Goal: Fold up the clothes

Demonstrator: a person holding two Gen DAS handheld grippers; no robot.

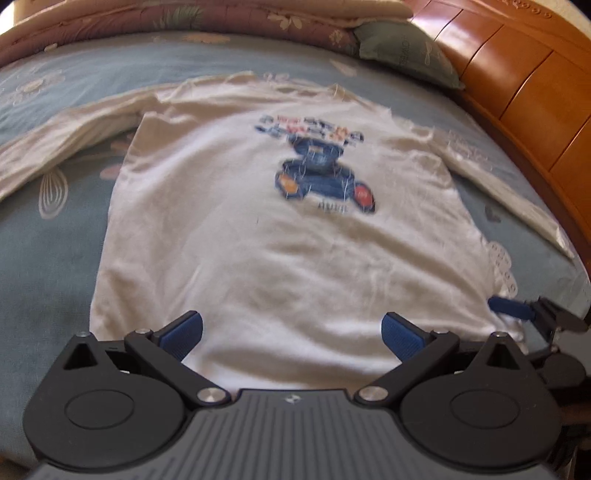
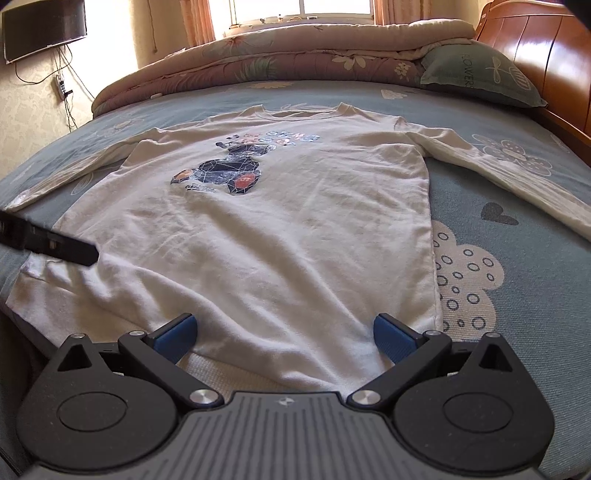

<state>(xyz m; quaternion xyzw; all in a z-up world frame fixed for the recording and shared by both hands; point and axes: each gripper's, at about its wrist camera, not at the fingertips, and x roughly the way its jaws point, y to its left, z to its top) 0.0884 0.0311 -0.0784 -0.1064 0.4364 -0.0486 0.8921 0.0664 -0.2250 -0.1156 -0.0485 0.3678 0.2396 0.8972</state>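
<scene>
A white long-sleeved shirt (image 1: 266,236) with a blue bear print lies flat, front up, on the bed, sleeves spread to both sides; it also shows in the right wrist view (image 2: 295,229). My left gripper (image 1: 291,332) is open over the hem near the shirt's bottom left part. My right gripper (image 2: 284,334) is open over the hem near the bottom right corner. The right gripper's fingers (image 1: 511,308) show at the right edge of the left wrist view. The left gripper (image 2: 48,243) shows as a dark bar at the left of the right wrist view.
The bed has a blue patterned sheet (image 2: 517,280). A rolled floral quilt (image 2: 295,55) and a green pillow (image 2: 480,74) lie at the far side. A wooden headboard (image 1: 524,92) runs along the right. A wall TV (image 2: 44,29) hangs far left.
</scene>
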